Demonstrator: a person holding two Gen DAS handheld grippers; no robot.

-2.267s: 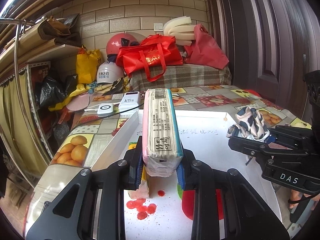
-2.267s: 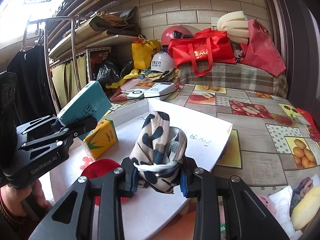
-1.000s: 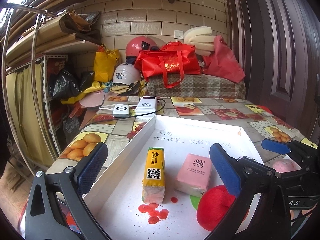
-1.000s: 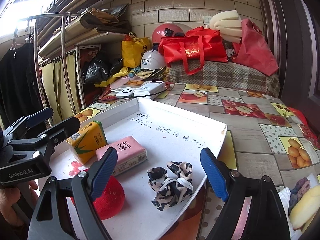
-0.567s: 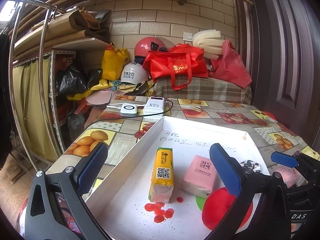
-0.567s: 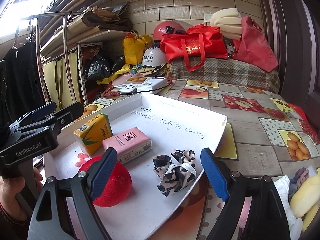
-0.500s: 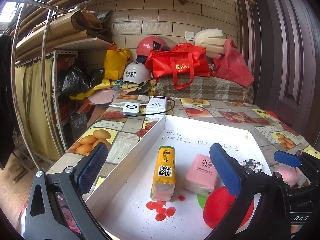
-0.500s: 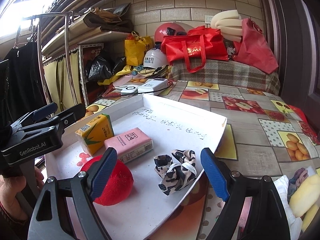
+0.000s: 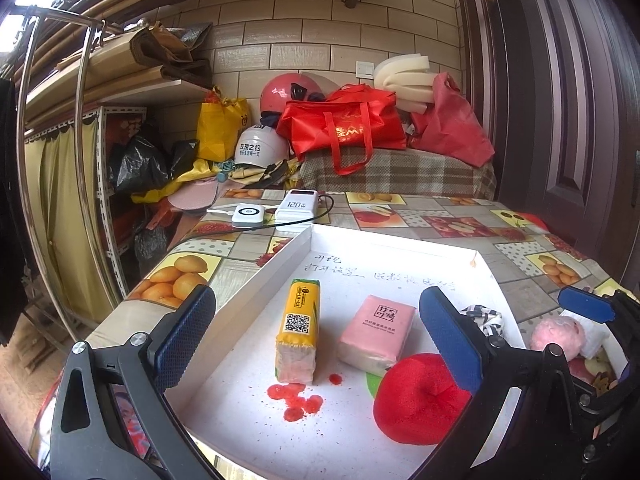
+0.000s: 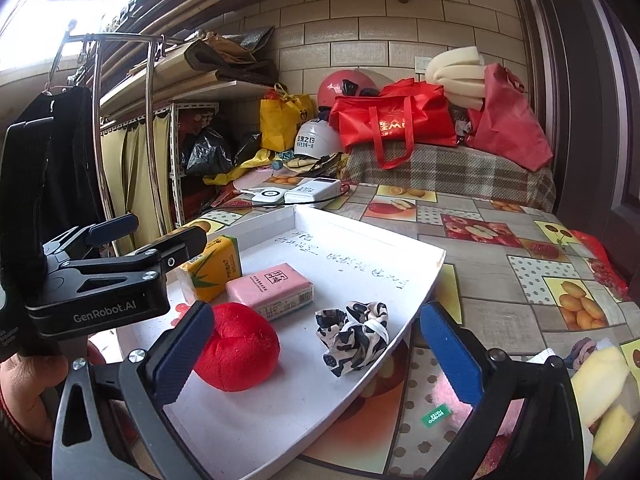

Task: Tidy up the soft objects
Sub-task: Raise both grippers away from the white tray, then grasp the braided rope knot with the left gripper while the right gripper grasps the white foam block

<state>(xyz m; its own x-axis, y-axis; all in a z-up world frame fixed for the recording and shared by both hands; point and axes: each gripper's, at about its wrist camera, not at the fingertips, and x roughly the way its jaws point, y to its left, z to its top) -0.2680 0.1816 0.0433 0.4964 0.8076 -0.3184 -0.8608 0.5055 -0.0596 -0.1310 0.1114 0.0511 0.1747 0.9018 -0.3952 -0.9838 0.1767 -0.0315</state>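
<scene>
Soft objects lie grouped in the white tray (image 10: 424, 280) on my fruit-print tablecloth (image 10: 500, 280). Largest is the red plush ball (image 10: 236, 352), at the tray's near edge. Touching its far side is the pink tissue pack (image 10: 270, 286), lying flat. Just beside that pack, to the left, the yellow tissue pack (image 10: 214, 266) stands on a long edge. The black-and-white scrunchie (image 10: 354, 334) sits apart, near the tray's right rim.

Outside the tray, a pink plush toy (image 9: 558, 332) lies on the cloth beyond the right rim. Two white power banks (image 9: 298, 210) sit past the far rim. Nothing blocks my access to the tray contents.

My left gripper (image 9: 318, 338) has its blue pads (image 9: 184, 328) wide apart and empty; both tissue packs lie ahead between them, untouched. My right gripper (image 10: 316, 354) is opening, with nothing pressed by its fingers (image 10: 450, 354). The scrunchie lies ahead between them, and the ball's left side is hidden behind the left finger.
</scene>
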